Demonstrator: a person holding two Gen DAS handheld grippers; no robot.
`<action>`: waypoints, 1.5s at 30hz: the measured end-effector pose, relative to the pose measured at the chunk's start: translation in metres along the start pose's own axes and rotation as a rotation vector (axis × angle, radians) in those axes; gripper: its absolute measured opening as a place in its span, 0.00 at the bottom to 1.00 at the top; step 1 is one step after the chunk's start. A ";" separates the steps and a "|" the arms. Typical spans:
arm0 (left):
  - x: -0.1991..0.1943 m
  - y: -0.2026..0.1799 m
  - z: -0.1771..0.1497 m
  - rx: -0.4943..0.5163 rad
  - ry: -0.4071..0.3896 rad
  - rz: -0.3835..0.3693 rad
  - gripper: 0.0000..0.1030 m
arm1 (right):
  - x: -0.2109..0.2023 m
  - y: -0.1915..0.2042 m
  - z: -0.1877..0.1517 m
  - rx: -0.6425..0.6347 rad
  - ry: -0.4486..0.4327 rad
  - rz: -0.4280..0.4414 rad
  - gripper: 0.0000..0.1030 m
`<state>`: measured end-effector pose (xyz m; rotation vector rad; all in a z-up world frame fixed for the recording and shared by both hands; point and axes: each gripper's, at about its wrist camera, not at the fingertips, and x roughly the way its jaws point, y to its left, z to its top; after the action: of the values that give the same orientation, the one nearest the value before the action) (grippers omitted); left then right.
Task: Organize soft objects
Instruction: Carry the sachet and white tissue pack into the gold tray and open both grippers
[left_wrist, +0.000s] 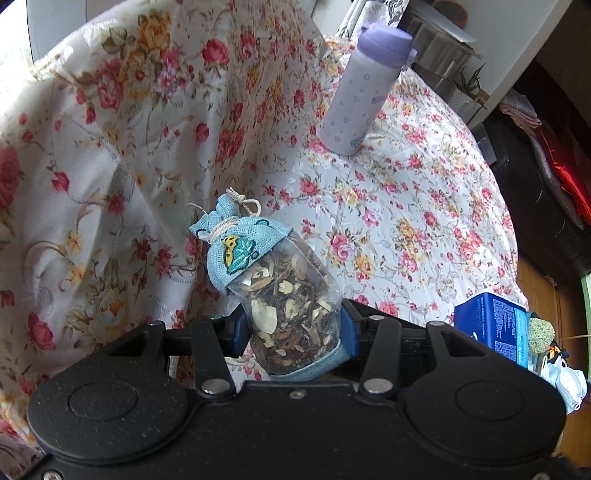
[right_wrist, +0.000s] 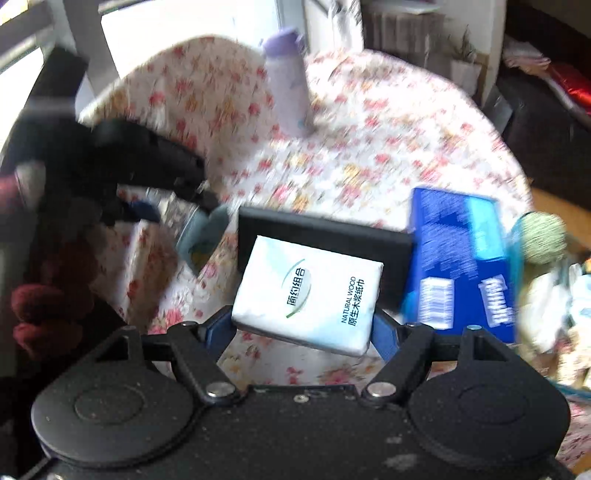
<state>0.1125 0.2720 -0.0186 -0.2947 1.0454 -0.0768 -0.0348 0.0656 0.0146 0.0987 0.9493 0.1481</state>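
Now we've got the tissue pack (right_wrist: 308, 295) clamped in our right gripper (right_wrist: 303, 325) at frame centre, the herb sachet (left_wrist: 280, 295) pinched in our left gripper (left_wrist: 291, 332), both mid-carry over the floral cloth (left_wrist: 406, 221), each needing a gentle set-down spot next.

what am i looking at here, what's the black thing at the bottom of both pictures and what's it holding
The black thing is a hand-held gripper with a camera mounted on it; a person carries one in each hand. One picture looks along the left gripper, shut on a sachet of dried herbs with a blue cloth top. The other looks along the right gripper, shut on a white tissue pack. Underneath is a floral cloth, with a purple bottle and a blue box on it.
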 end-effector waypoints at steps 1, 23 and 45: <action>-0.002 -0.001 0.000 0.007 -0.011 -0.002 0.46 | -0.006 -0.007 0.001 0.009 -0.012 -0.008 0.73; -0.051 -0.148 -0.032 0.316 -0.022 -0.116 0.46 | -0.060 -0.214 0.000 0.300 -0.179 -0.336 0.74; 0.017 -0.305 -0.110 0.611 0.228 -0.251 0.48 | -0.031 -0.302 -0.008 0.626 -0.199 -0.252 0.74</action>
<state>0.0498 -0.0457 -0.0001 0.1454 1.1530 -0.6554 -0.0340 -0.2370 -0.0100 0.5572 0.7738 -0.3914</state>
